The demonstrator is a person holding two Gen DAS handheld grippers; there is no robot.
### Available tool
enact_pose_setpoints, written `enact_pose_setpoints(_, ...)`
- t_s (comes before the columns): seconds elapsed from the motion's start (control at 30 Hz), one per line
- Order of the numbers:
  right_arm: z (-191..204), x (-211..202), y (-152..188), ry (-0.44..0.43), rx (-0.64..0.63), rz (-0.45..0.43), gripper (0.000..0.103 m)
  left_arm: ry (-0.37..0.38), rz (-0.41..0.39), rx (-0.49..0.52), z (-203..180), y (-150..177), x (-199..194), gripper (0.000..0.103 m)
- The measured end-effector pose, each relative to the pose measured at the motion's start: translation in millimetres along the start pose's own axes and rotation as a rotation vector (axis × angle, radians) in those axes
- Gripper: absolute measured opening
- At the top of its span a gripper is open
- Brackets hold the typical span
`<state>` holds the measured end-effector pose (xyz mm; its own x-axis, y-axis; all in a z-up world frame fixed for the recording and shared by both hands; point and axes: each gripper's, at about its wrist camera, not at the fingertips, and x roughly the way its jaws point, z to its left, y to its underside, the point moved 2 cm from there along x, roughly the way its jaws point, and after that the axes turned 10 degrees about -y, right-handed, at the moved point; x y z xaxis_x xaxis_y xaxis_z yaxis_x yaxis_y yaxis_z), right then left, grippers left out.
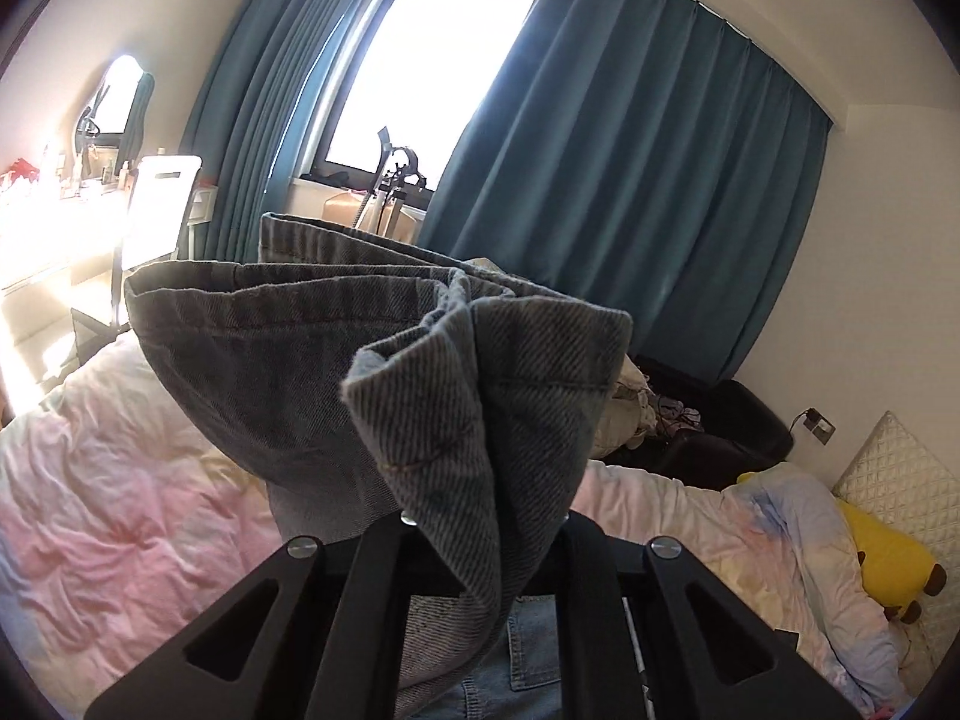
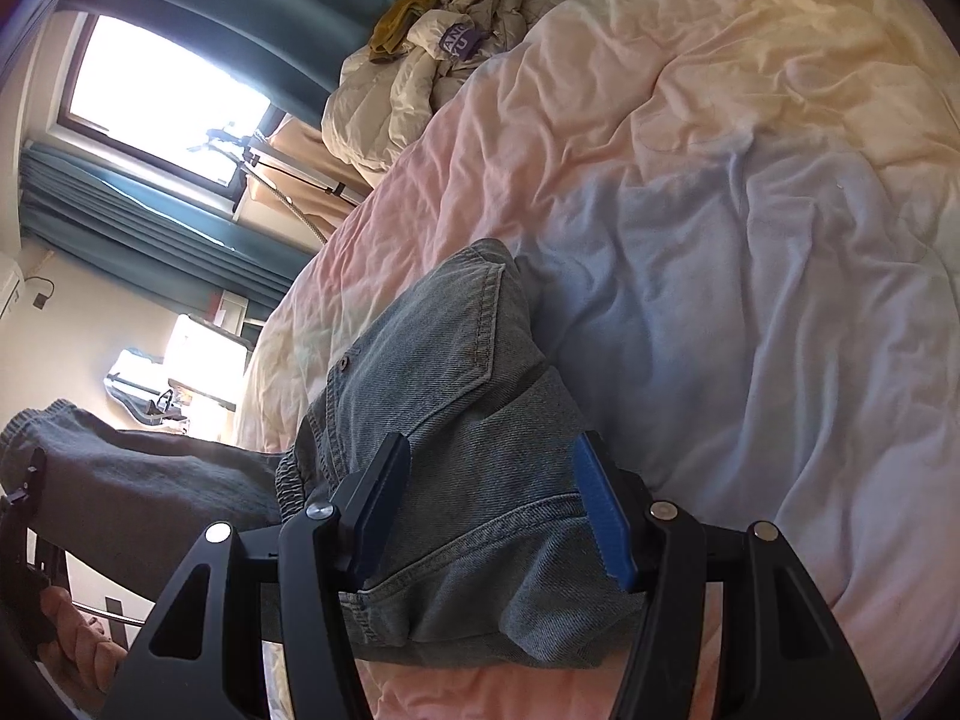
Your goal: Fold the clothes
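Denim fills both views: the jeans (image 1: 432,360) are mid-fold over the bed (image 1: 120,480). The left gripper (image 1: 480,546) is pinched tight on a bunched hem, lifted clear of the quilt (image 2: 750,240) (the leg drapes away from it). The right gripper (image 2: 486,510) stands spread, its blue pads (image 2: 603,516) straddling the pocket end, which lies on the quilt; whether they press it cannot be told. Next, the raised hem likely needs carrying across to meet the pocket end, laid flat without twisting.

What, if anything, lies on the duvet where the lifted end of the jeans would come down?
Nothing visible: the left gripper holds the jeans raised, and the duvet beyond the waist part is bare. The cream clothes pile lies off at the far edge.
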<state>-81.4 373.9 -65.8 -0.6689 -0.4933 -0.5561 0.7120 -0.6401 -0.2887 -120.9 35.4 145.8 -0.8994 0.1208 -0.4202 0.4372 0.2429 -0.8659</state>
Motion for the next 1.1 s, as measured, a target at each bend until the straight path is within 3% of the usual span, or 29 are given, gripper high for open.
enact_pose_setpoints(0.33, -12.1, -8.0, -4.0, -0.002, 0.053, -0.043, 0.057, 0.108, 0.056, 0.056, -71.6, 35.9, 21.0, 0.005)
enact_pose_setpoints(0.57, -26.8, -23.3, -12.2, -0.003, 0.105, -0.103, 0.057, 0.185, 0.153, 0.098, -118.1, 86.1, 42.4, 0.005)
enact_pose_setpoints(0.77, -41.0, -34.6, -21.9, 0.028, 0.125, -0.159, 0.057, 0.205, 0.218, 0.157, -139.3, 133.6, 55.1, 0.005)
enact_pose_setpoints(0.9, -44.9, -28.5, -23.2, 0.031, 0.129, -0.145, 0.057, 0.196, 0.246, 0.249, -149.7, 166.2, 57.3, 0.005)
enact_pose_setpoints(1.1, -47.2, -20.3, -23.8, 0.034, 0.124, -0.124, 0.057, 0.192, 0.320, 0.376, -160.3, 188.8, 61.5, 0.010)
